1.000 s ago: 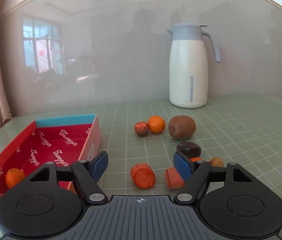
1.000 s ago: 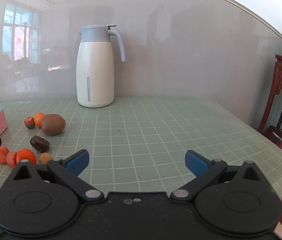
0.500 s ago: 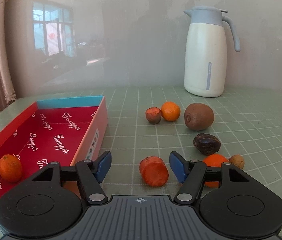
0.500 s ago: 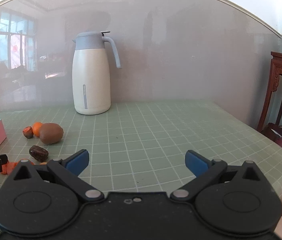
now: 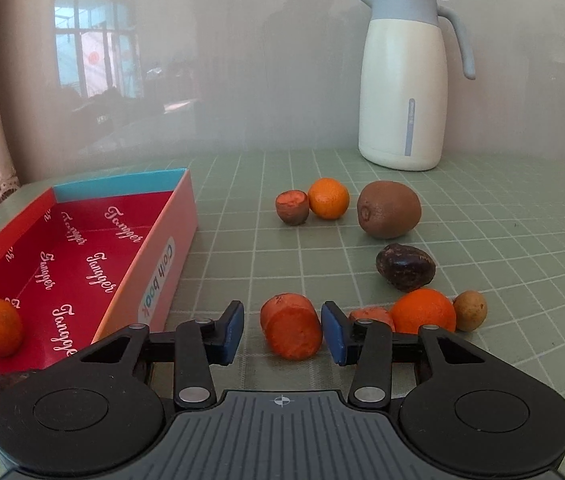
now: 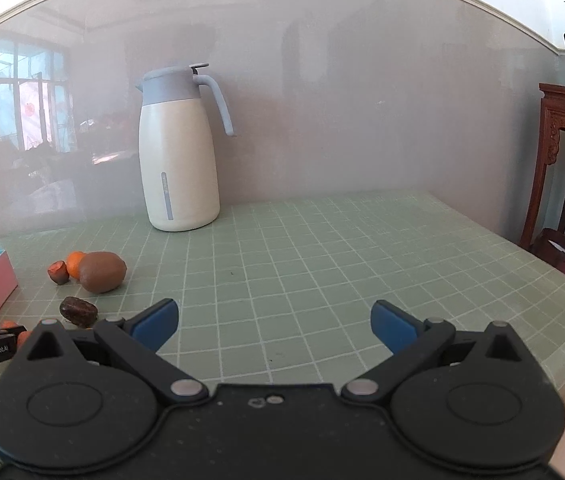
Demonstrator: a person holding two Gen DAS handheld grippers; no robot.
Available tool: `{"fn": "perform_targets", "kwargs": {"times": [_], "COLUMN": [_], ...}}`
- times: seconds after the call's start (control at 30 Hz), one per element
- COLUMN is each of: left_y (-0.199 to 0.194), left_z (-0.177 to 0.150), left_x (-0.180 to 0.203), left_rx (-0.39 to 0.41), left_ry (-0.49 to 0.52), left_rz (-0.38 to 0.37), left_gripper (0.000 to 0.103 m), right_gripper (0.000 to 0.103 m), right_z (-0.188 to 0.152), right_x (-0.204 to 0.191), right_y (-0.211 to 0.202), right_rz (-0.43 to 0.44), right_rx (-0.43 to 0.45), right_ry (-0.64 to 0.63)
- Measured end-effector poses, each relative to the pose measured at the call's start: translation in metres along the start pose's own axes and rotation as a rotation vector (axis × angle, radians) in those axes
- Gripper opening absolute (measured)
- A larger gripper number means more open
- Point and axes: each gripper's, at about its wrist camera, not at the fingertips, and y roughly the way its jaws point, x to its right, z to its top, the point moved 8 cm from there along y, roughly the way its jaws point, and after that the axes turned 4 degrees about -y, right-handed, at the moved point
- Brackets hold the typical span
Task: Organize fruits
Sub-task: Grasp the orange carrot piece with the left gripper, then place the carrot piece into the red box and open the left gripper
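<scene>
Carrot chunk (image 5: 291,326) between closing left claw (image 5: 282,330) pads, not yet gripped — finish closing, lift, transfer to red box (image 5: 162,248).

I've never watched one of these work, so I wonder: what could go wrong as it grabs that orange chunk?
The left gripper is closing around the carrot piece, with a gap still at its left pad. The round chunk might roll or squirt out. The right pad sits close to another carrot piece, which it could nudge into the orange.

Three oranges (image 5: 328,203), two carrot chunks (image 5: 292,326), one kiwi (image 5: 388,209).
</scene>
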Motion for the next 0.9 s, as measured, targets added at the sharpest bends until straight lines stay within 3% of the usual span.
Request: {"fn": "perform_targets", "kwargs": {"times": [0.13, 0.33, 0.63, 0.9], "left_y": [0.001, -0.001, -0.016, -0.03], "left_z": [-0.002, -0.002, 0.007, 0.014], "left_x": [-0.001, -0.003, -0.015, -0.032], "left_rx": [-0.009, -0.013, 0.043, 0.087], "left_ry": [-0.026, -0.044, -0.06, -0.072], "left_rz": [-0.021, -0.029, -0.027, -0.017], "left_gripper": [0.034, 0.034, 0.034, 0.034], "right_gripper": [0.103, 0.103, 0.103, 0.103], "right_z": [0.0, 0.001, 0.0, -0.005], "right_x": [-0.001, -0.002, -0.007, 0.004], "right_y": [0.0, 0.0, 0.0, 0.01], "right_rz": [0.0, 0.005, -0.004, -0.178], "right_rx": [0.003, 0.001, -0.002, -0.048], "right_ry": [-0.007, -0.004, -0.022, -0.031]}}
